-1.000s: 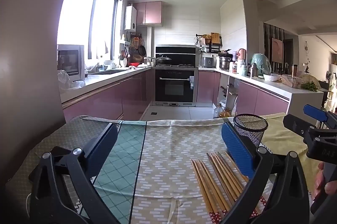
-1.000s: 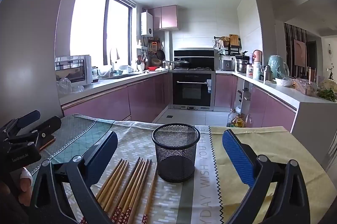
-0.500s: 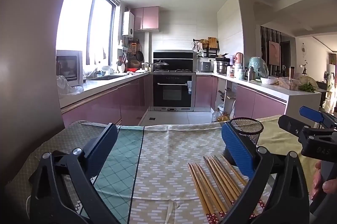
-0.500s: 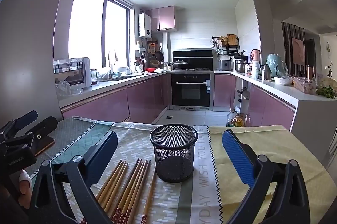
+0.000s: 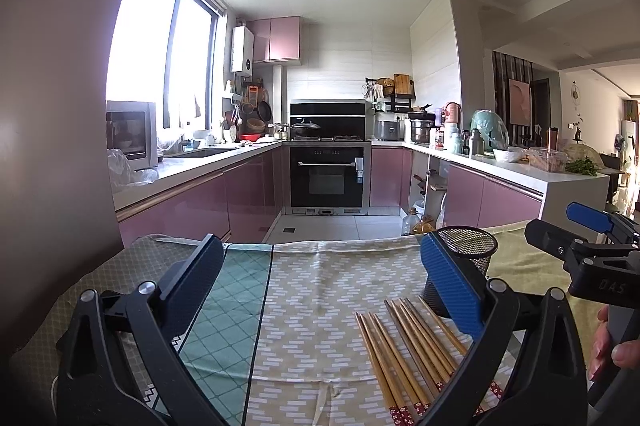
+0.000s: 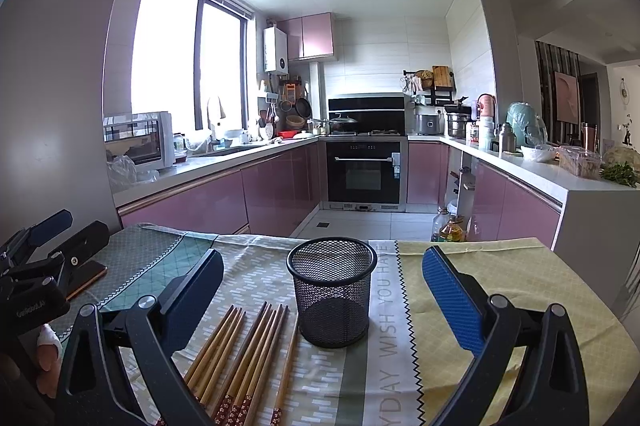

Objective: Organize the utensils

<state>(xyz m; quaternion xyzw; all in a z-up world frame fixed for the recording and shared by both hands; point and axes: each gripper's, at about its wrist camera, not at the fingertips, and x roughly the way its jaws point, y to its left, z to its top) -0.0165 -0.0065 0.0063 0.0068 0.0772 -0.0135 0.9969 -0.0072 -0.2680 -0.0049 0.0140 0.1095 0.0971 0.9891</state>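
Several wooden chopsticks (image 6: 244, 350) lie side by side on the patterned tablecloth (image 6: 400, 366), just left of an upright, empty black mesh holder (image 6: 332, 290). My right gripper (image 6: 320, 290) is open and empty, held above the cloth with the holder between its fingers in view. My left gripper (image 5: 316, 286) is open and empty over the cloth; the chopsticks (image 5: 408, 350) lie to its lower right and the holder (image 5: 468, 258) stands partly behind its right finger. Each gripper shows in the other's view: the right gripper (image 5: 588, 238) and the left gripper (image 6: 48, 246).
The table's far edge (image 6: 360, 240) drops to the kitchen floor. A dark flat object (image 6: 86, 278) lies on the cloth at the left under the other gripper. Pink cabinets, an oven (image 6: 364, 174) and cluttered counters stand beyond. A wall (image 5: 52, 106) is close on the left.
Both views have tilted up slightly, so the table, holder and chopsticks sit a little lower in frame. Both grippers stay open and empty.
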